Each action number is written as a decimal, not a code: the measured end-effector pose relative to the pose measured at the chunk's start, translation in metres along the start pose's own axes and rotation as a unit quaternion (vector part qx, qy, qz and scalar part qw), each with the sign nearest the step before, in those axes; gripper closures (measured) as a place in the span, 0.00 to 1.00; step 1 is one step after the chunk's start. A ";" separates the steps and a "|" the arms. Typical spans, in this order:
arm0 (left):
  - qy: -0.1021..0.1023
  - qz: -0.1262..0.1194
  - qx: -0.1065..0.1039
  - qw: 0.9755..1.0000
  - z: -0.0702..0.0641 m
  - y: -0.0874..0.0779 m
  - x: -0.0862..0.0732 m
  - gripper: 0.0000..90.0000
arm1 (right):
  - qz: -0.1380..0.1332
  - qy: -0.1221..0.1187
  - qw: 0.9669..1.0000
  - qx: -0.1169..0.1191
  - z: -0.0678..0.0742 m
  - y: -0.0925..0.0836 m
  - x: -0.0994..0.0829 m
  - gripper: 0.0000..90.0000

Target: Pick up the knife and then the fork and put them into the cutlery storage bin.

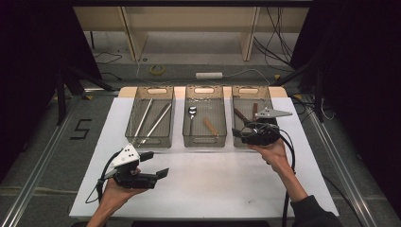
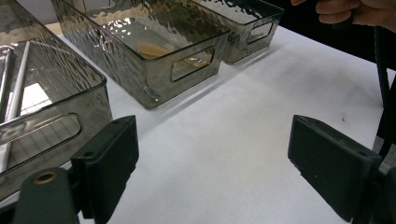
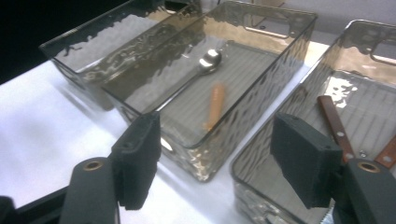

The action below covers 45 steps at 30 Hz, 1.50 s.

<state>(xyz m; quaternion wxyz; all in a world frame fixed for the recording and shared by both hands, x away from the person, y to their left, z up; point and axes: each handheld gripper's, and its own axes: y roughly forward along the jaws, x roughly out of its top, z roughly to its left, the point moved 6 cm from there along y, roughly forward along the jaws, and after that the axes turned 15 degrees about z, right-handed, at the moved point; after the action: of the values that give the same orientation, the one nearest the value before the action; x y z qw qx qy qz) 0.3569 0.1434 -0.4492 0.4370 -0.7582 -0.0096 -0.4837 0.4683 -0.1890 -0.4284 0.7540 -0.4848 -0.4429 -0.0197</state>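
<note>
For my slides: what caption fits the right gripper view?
Open right gripper over the bins: spoon in the middle bin.

The white tabletop [image 1: 213, 184] is lit brightly from above in the high view, while the surroundings at both sides are lost in near-black and fine detail is softened throughout. Glare is scattered across the rippled walls of the middle bin [image 3: 243, 126] in the right gripper view, and a soft shadow is thrown beside it. The near jaws are rendered slightly blurred in both gripper views, perhaps through close focus.
</note>
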 end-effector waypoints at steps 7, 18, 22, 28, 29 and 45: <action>-0.003 -0.002 -0.001 1.000 0.000 -0.001 0.000 0.18 | -0.020 0.003 1.000 0.018 0.010 -0.006 -0.004 0.33; -0.003 -0.006 -0.006 1.000 -0.001 -0.003 -0.001 0.18 | -0.034 -0.010 0.999 0.035 0.029 -0.013 -0.021 0.31; -0.006 -0.009 -0.008 1.000 0.000 -0.004 -0.001 0.18 | -0.038 -0.015 0.998 0.044 0.037 -0.015 -0.030 0.31; -0.010 -0.012 -0.010 1.000 0.000 -0.004 -0.001 0.18 | -0.047 -0.020 0.997 0.049 0.047 -0.021 -0.043 0.29; -0.010 -0.012 -0.011 1.000 0.000 -0.005 -0.001 0.18 | -0.048 -0.019 0.997 0.050 0.048 -0.021 -0.046 0.28; -0.012 -0.015 -0.013 1.000 0.000 -0.005 -0.001 0.18 | -0.052 -0.018 0.997 0.052 0.057 -0.036 -0.072 0.26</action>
<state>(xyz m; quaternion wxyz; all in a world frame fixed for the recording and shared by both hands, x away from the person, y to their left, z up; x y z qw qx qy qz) 0.3546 0.1474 -0.4461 0.4192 -0.7697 -0.0202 -0.4811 0.3712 -0.1937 -0.4445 0.7680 -0.4217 -0.4811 -0.0276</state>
